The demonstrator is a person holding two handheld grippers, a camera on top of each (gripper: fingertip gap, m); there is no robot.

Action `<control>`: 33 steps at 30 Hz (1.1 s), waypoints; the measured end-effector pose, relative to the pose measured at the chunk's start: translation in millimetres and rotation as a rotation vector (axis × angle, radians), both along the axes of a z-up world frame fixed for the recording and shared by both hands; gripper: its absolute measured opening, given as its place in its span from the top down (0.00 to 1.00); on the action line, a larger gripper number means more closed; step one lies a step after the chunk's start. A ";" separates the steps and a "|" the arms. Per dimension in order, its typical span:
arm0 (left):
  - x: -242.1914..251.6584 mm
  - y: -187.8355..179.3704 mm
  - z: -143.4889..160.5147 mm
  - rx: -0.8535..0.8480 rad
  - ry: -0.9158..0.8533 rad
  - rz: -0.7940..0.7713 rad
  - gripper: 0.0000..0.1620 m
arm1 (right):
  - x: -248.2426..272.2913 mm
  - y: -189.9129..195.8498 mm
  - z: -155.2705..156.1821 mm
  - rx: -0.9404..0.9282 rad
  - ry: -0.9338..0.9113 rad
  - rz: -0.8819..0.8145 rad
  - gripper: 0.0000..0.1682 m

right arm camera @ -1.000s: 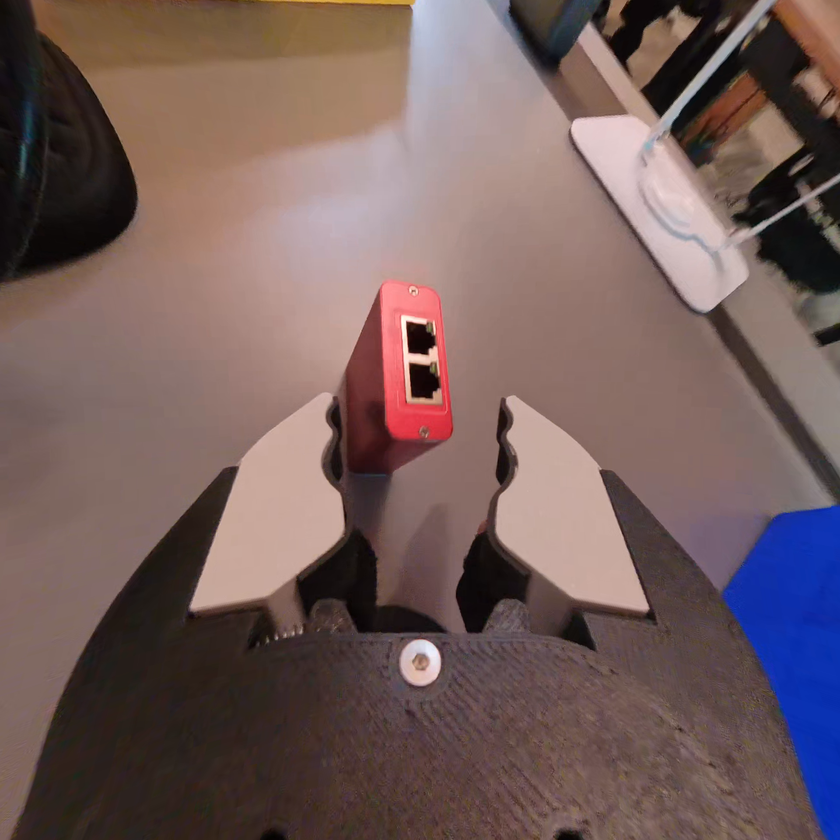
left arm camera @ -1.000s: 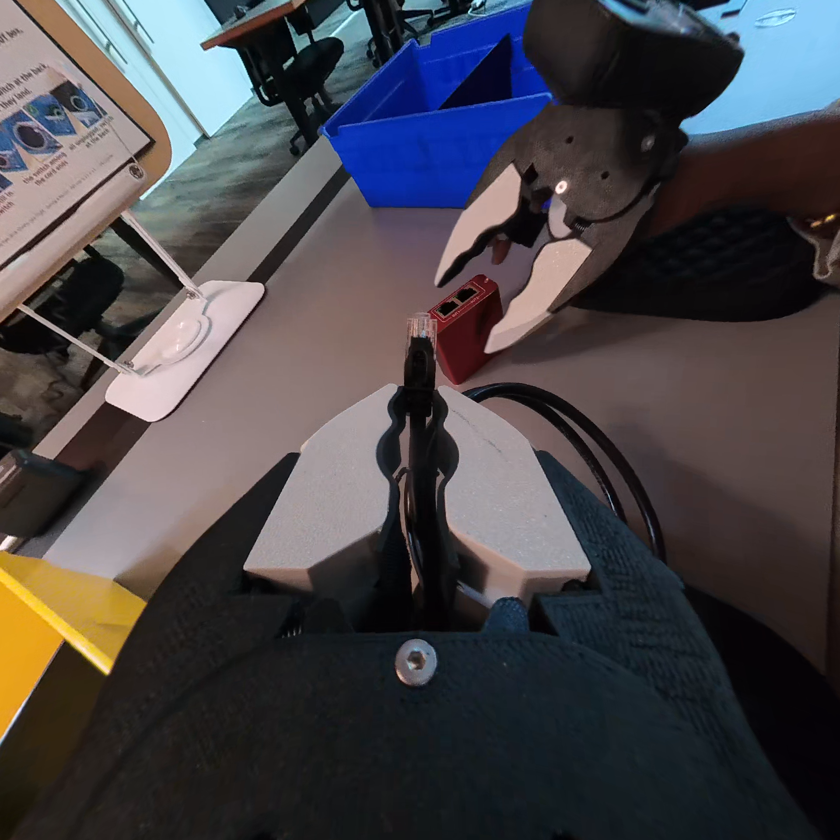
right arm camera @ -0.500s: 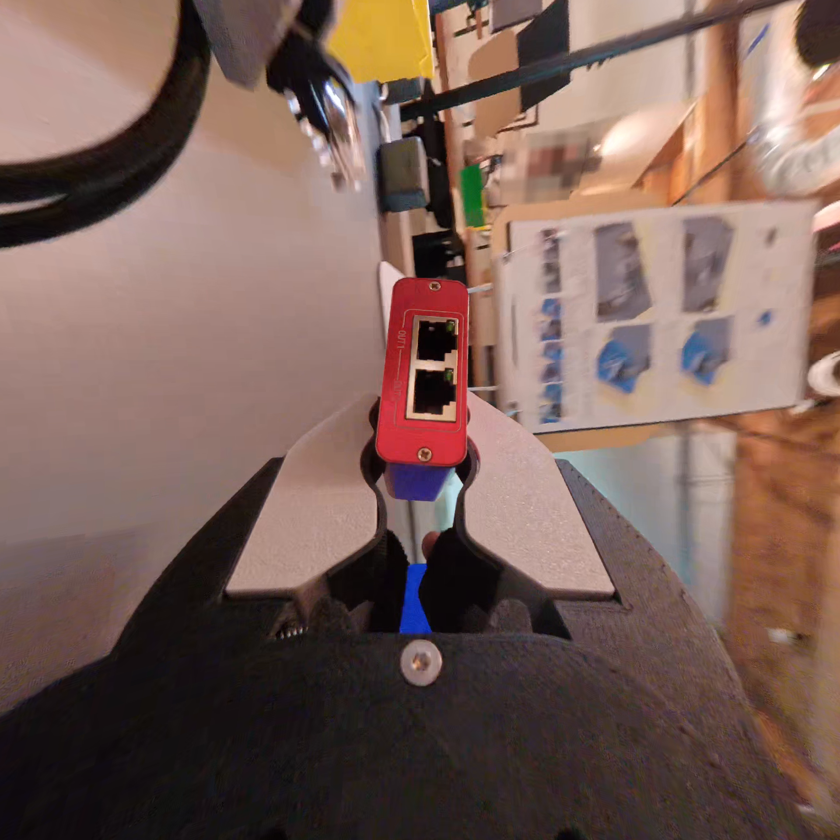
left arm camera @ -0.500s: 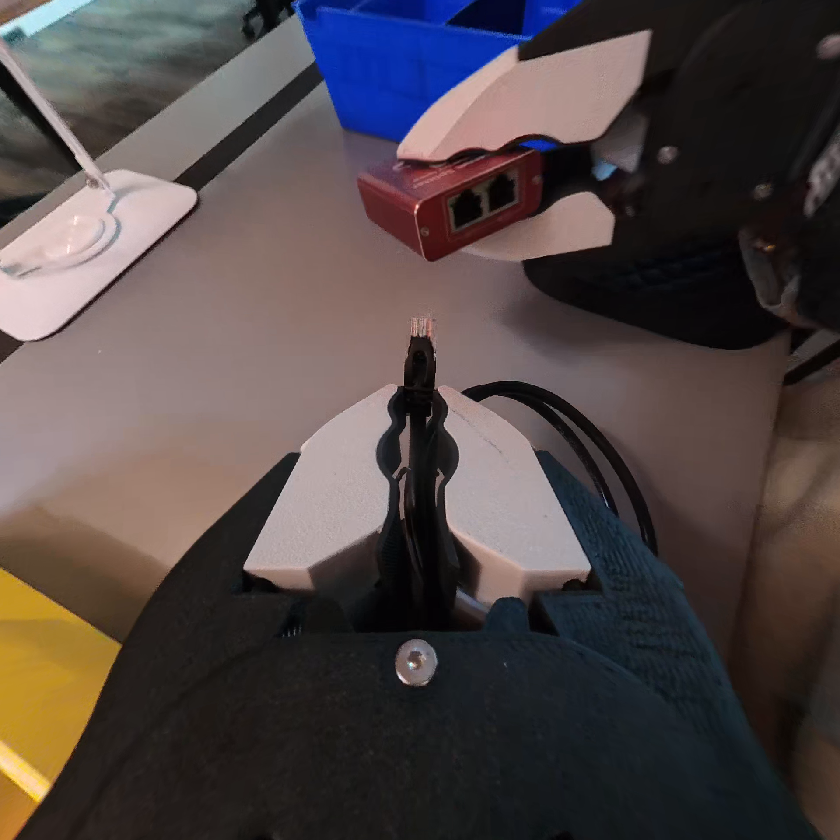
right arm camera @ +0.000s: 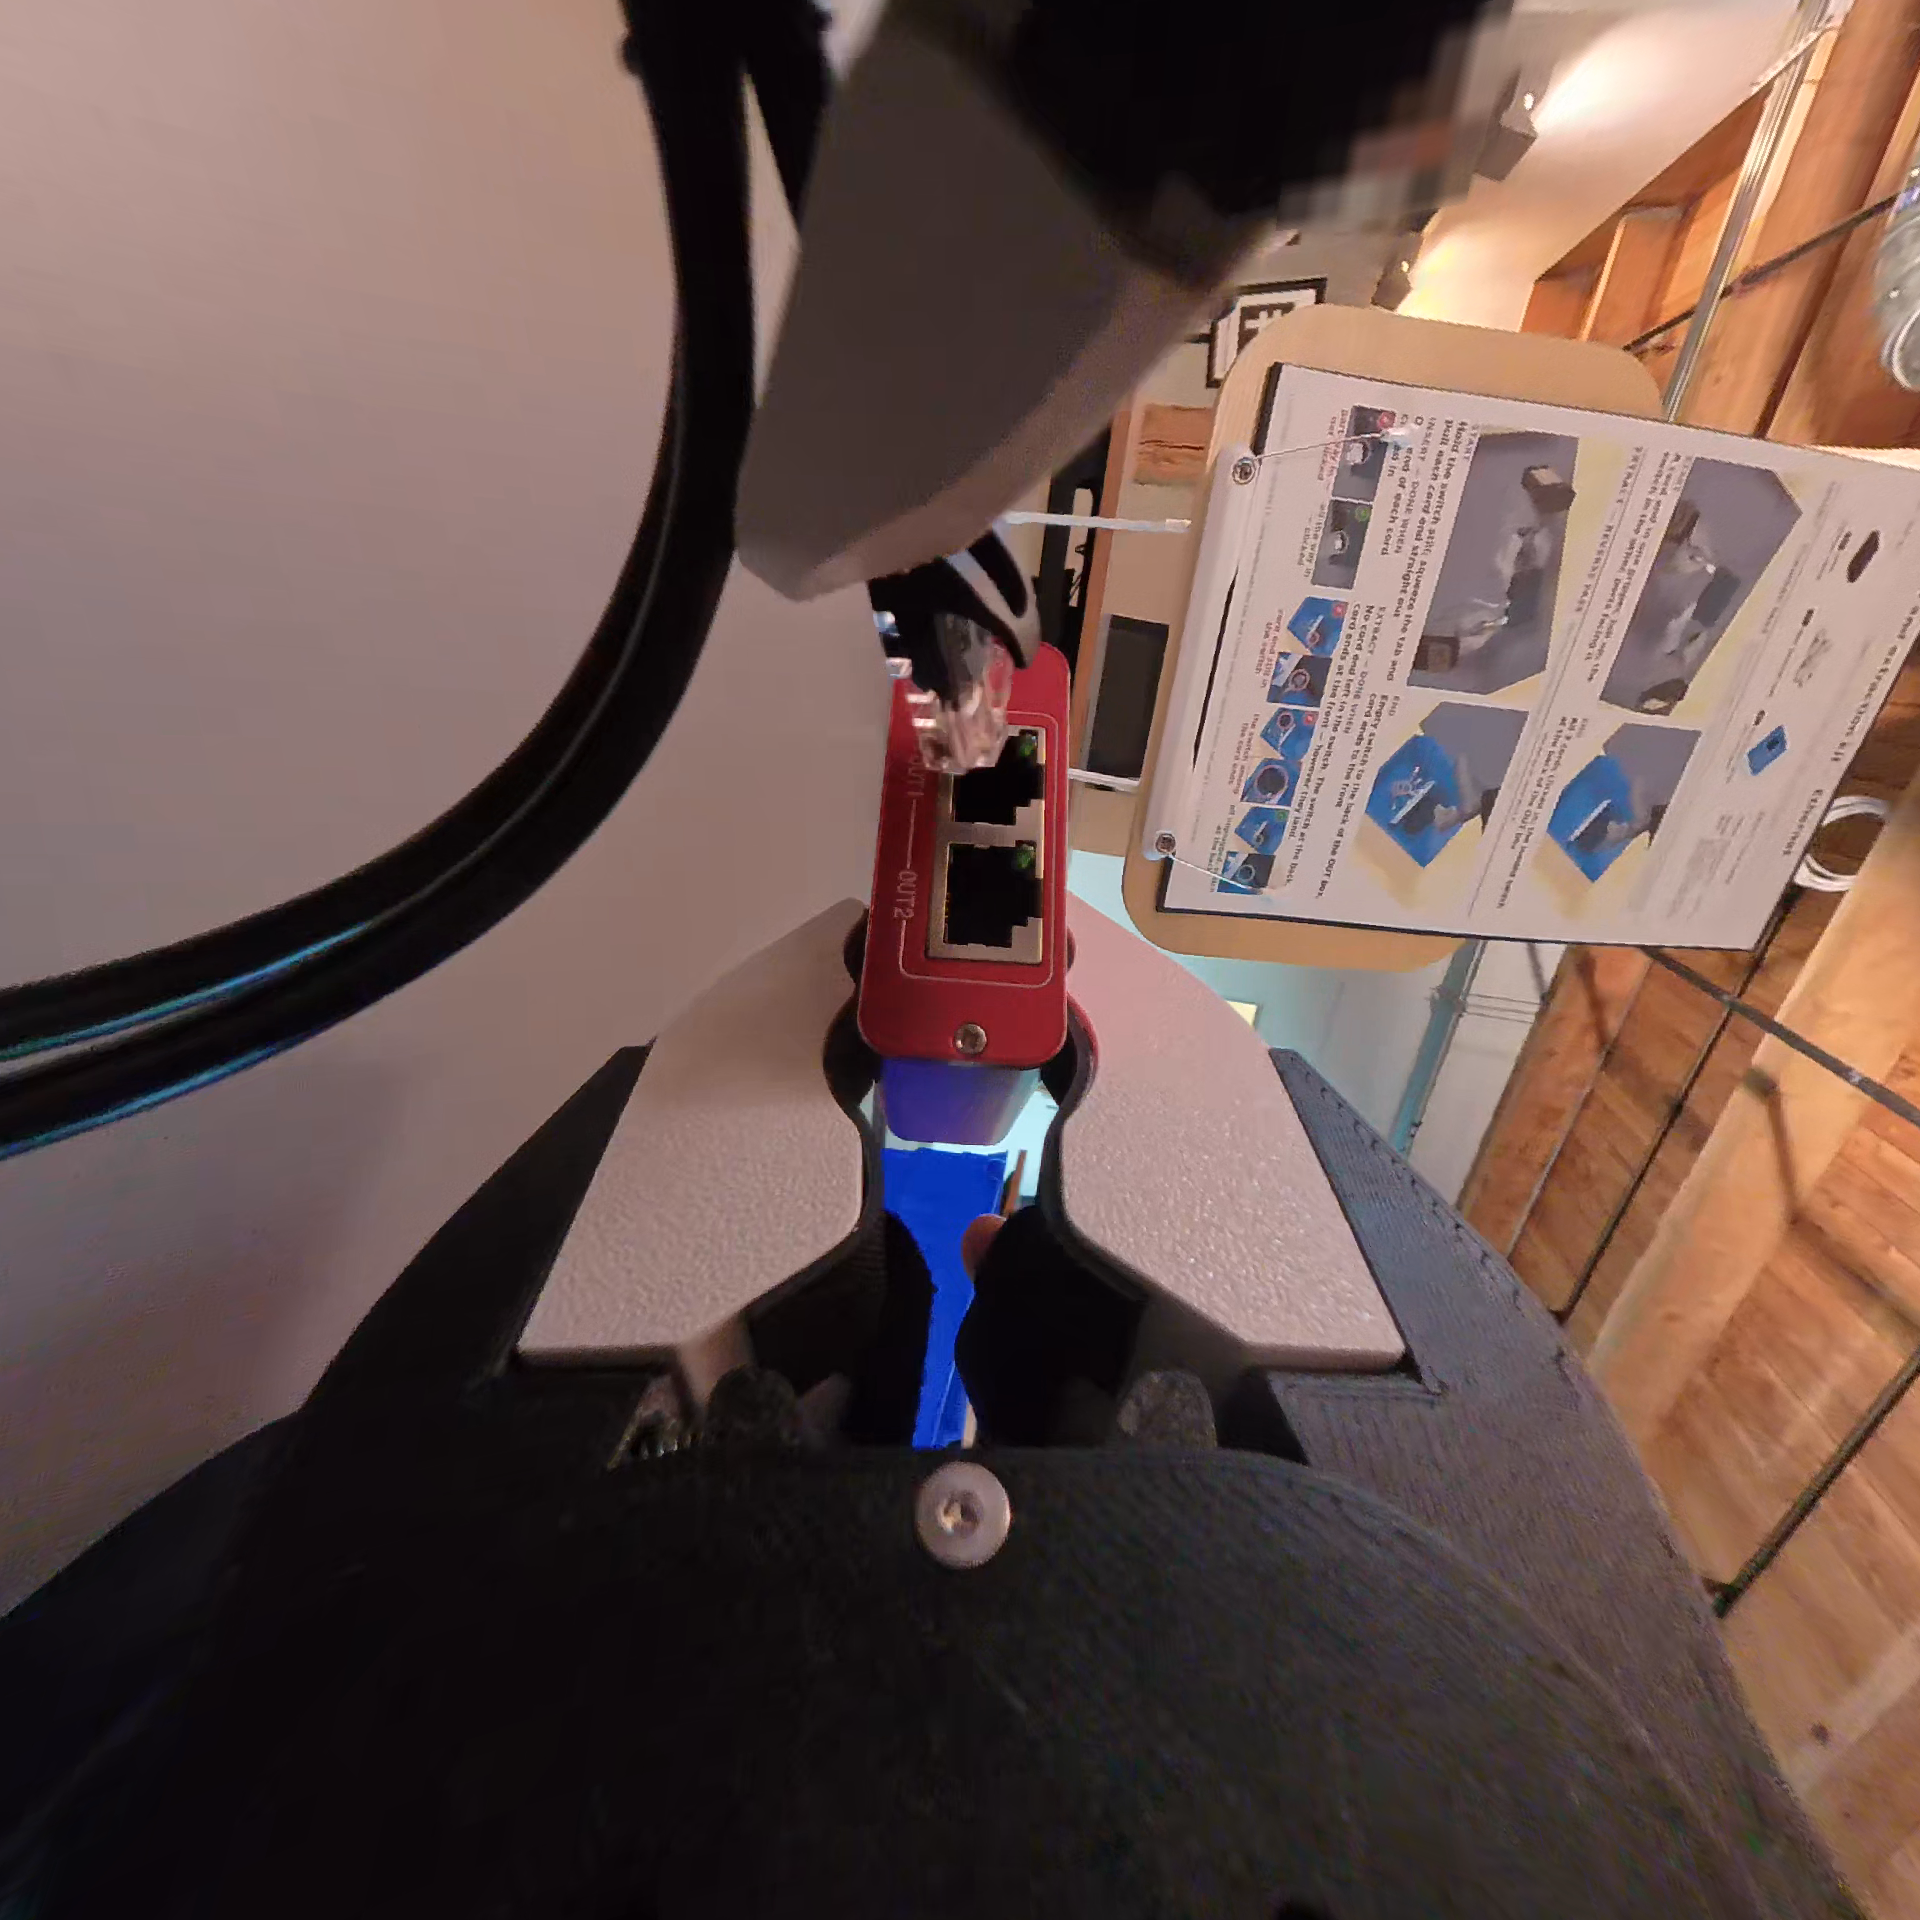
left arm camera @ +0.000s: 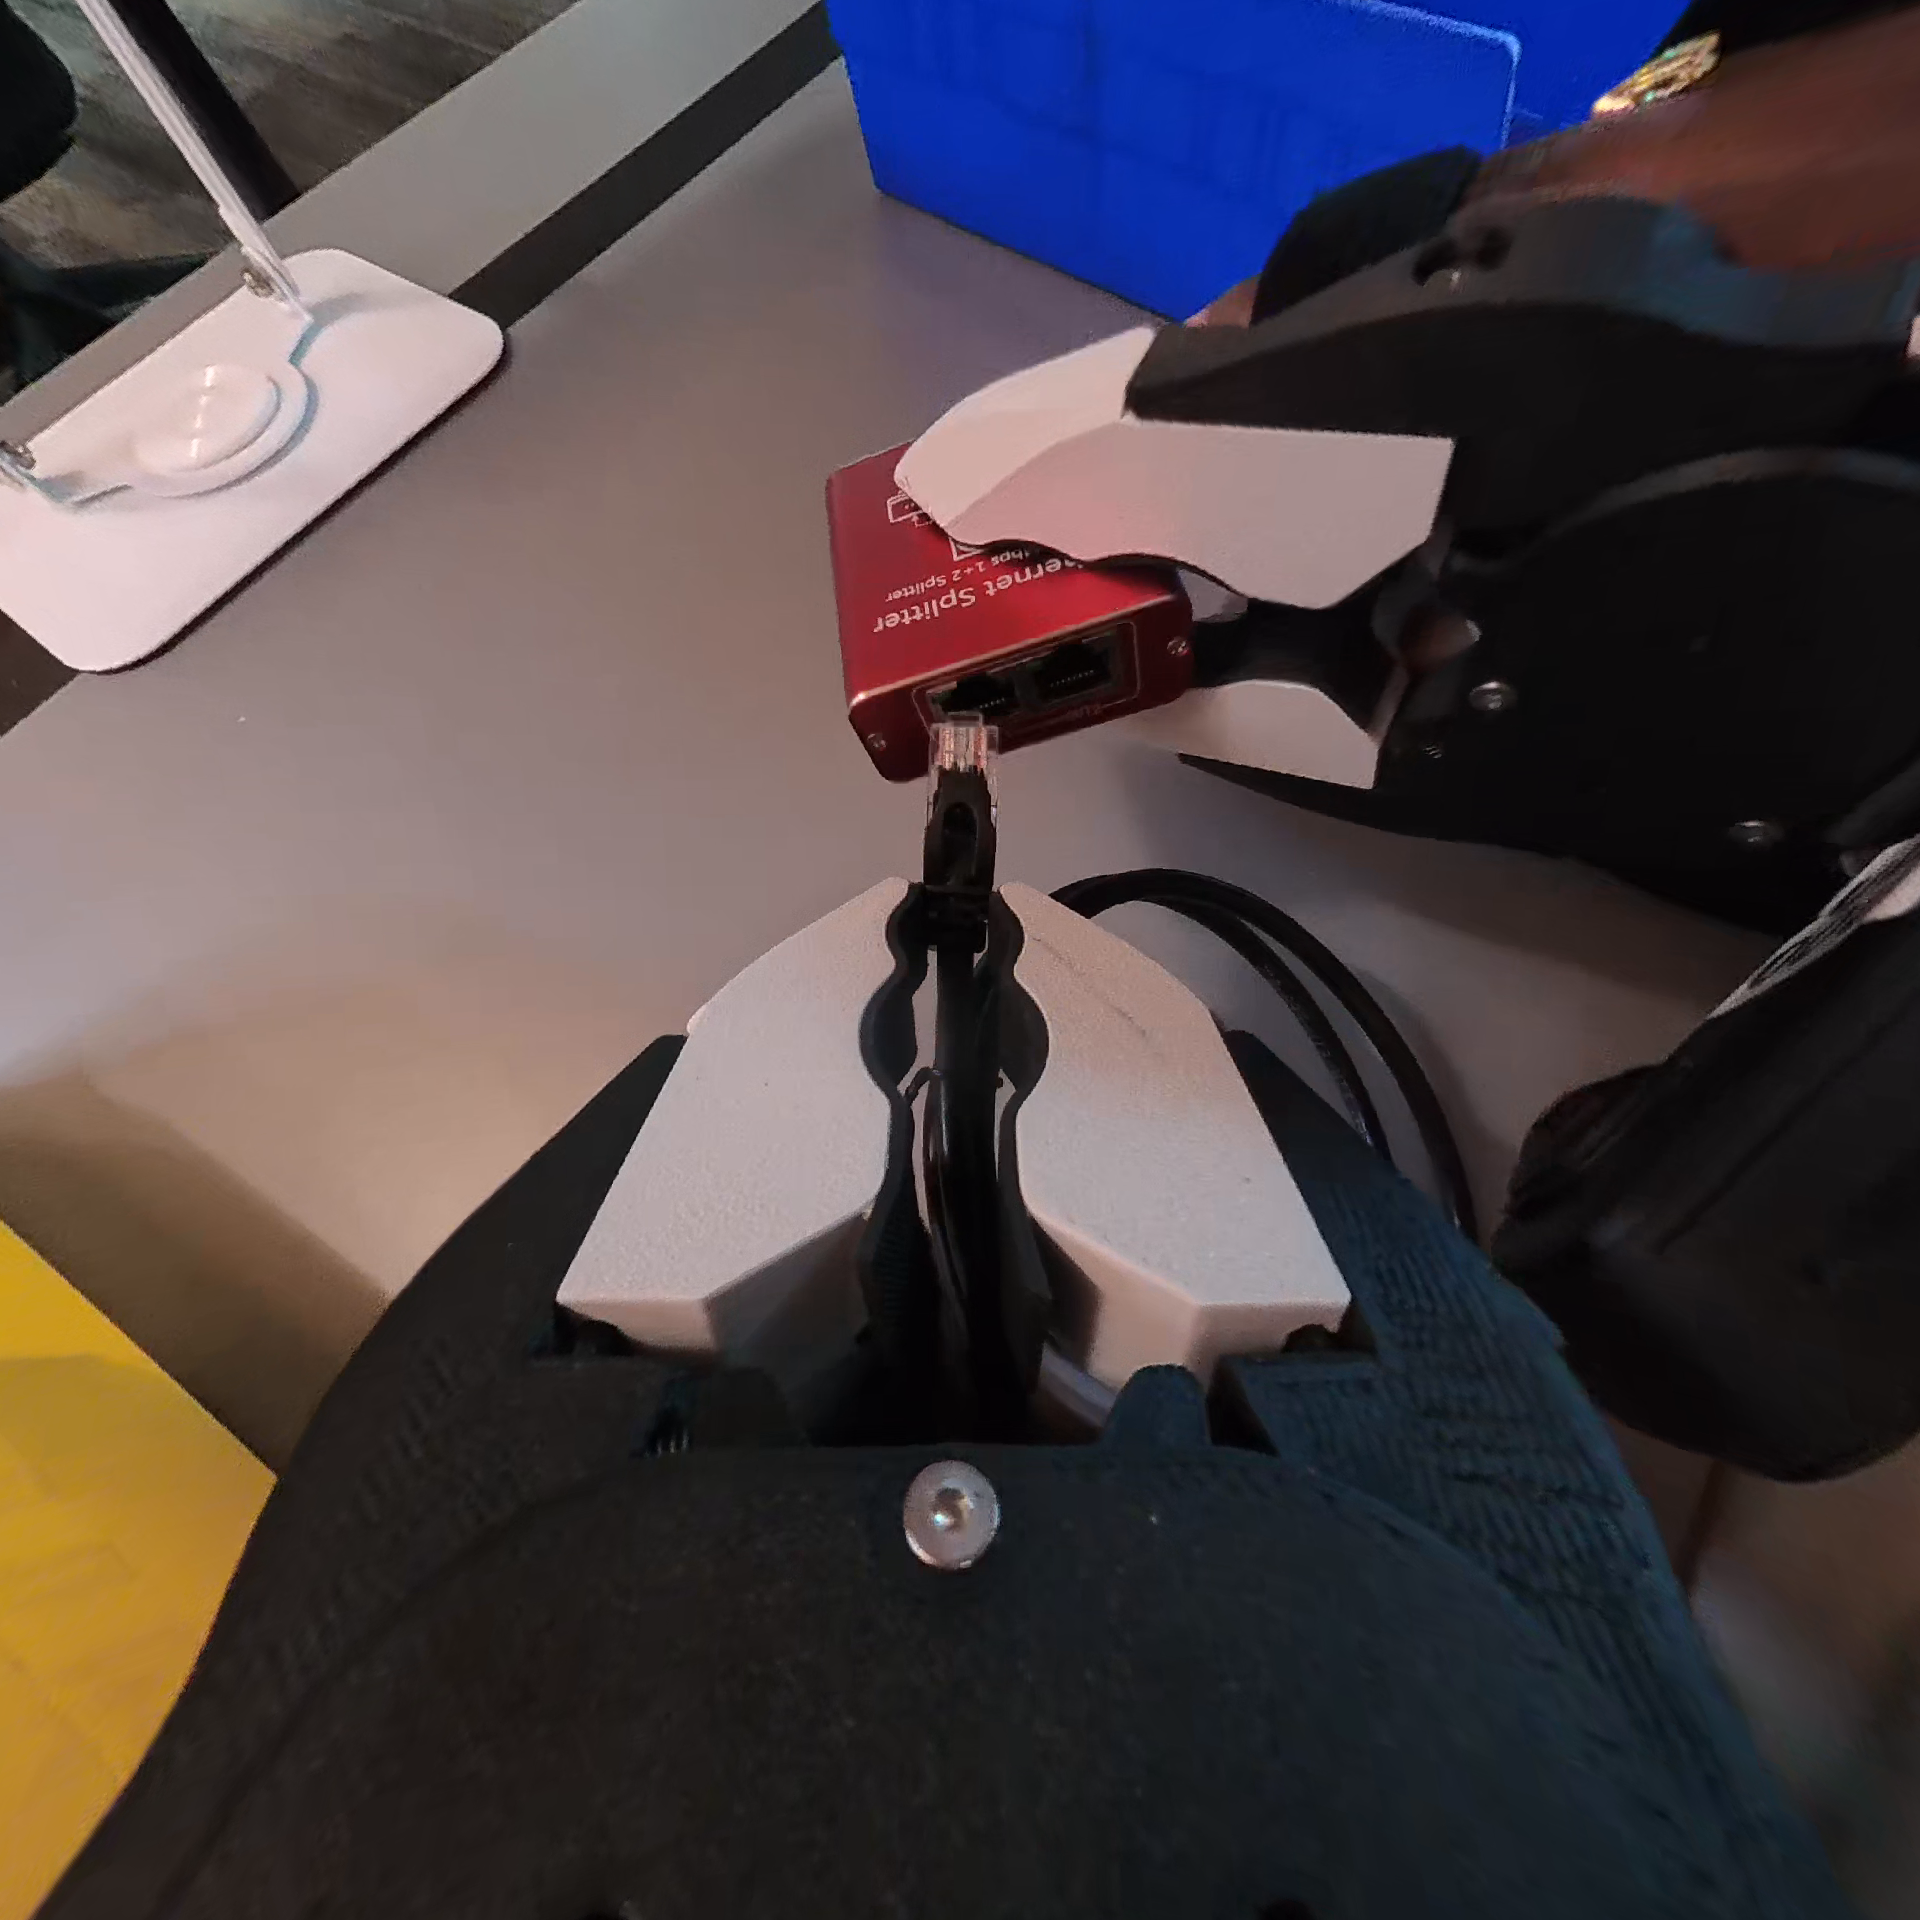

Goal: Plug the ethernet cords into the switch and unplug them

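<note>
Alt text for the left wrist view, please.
The left gripper, shut on a black ethernet cord, holds its clear plug at a port of the red switch, which the right gripper clamps above a grey table.

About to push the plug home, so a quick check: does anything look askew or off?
Slightly. The clear plug held by the left gripper sits at the edge of the red switch's upper port, tilted rather than square to the opening. Nothing looks damaged.

You've got one red switch (left arm camera: 997, 623) with two ports, one black cord (left arm camera: 961, 831), one blue bin (left arm camera: 1174, 135), two grippers.
</note>
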State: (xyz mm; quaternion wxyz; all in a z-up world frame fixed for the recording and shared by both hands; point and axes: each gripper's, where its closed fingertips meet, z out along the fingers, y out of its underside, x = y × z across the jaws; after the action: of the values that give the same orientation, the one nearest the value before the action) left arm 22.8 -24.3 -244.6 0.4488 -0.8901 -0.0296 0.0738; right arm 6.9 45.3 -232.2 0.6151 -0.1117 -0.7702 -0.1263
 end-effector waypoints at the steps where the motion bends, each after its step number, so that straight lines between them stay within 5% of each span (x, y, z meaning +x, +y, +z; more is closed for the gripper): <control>1: -0.1 0.5 0.6 0.000 0.000 0.008 0.93 | -0.1 0.3 -0.9 0.016 -0.003 -0.002 0.83; 21: -1.0 6.0 -6.8 -0.053 -0.068 0.080 0.93 | -4.3 2.2 -4.8 0.090 0.012 -0.013 0.83; 29: 2.7 5.2 -16.5 -0.074 -0.290 0.036 0.93 | -9.2 -6.3 -1.8 0.269 0.062 0.049 0.83; 33: -1.9 3.4 -24.2 -0.176 -0.207 0.036 0.93 | -12.2 -12.9 -9.7 0.353 0.042 0.103 0.83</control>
State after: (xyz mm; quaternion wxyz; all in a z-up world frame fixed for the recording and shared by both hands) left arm 20.9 -20.9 -268.8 0.3623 -0.9281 -0.0852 -0.0080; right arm -5.3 32.4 -241.9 0.6468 0.0351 -0.7277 -0.2254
